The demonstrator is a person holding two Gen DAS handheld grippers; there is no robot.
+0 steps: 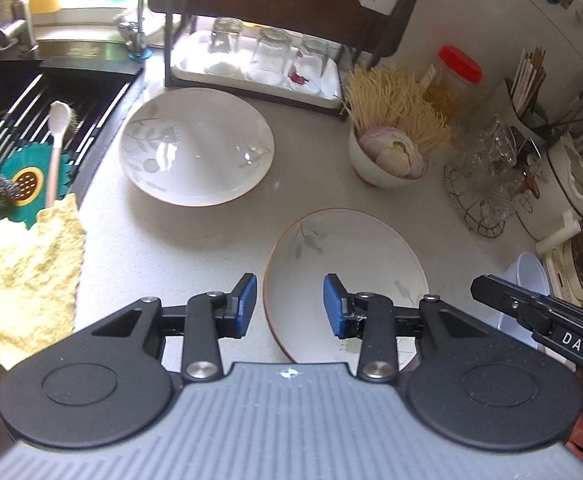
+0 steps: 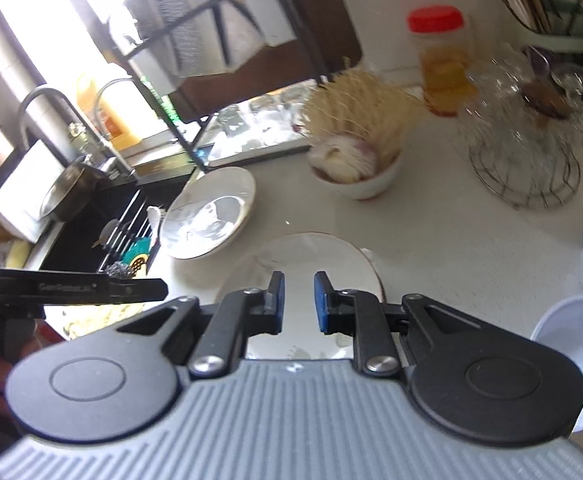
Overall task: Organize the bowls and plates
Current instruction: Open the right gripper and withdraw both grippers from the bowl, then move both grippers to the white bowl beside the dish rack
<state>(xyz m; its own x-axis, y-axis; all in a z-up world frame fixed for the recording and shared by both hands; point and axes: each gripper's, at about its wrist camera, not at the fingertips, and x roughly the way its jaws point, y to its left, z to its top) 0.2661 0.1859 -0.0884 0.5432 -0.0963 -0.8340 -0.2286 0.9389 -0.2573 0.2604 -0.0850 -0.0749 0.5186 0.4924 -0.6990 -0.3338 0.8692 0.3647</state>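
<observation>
The white counter (image 1: 219, 248) is the biggest thing under me, running from the black sink (image 1: 31, 92) on the far left to the clutter on the right. At the far edge stands the dark rack (image 1: 251, 40) with upturned glasses on its tray.

Next down in size come the task's own pieces. The deep plate (image 1: 195, 148) sits in the middle of the counter, just right of the sink's edge. The flat plate (image 1: 343, 276) lies nearer and to the right, well apart from the deep one. Neither is held.

Smaller still: the white bowl (image 1: 379, 160) stuffed with noodles and onion halves, far right of the deep plate, and the yellow cloth (image 1: 19, 272) draped at the near left.

My left claw (image 1: 290, 306) hangs above the flat plate's left rim with its jaws part open and empty. My right claw (image 2: 298, 302) hangs over the same plate (seen from its own camera), jaws narrow, nothing between them.

The risk, I judge: both claws crowd one plate, so they could knock together. A narrow pinch on a thin glazed rim could slip, and the plate would drop on the hard counter or slide into the noodle bowl.
</observation>
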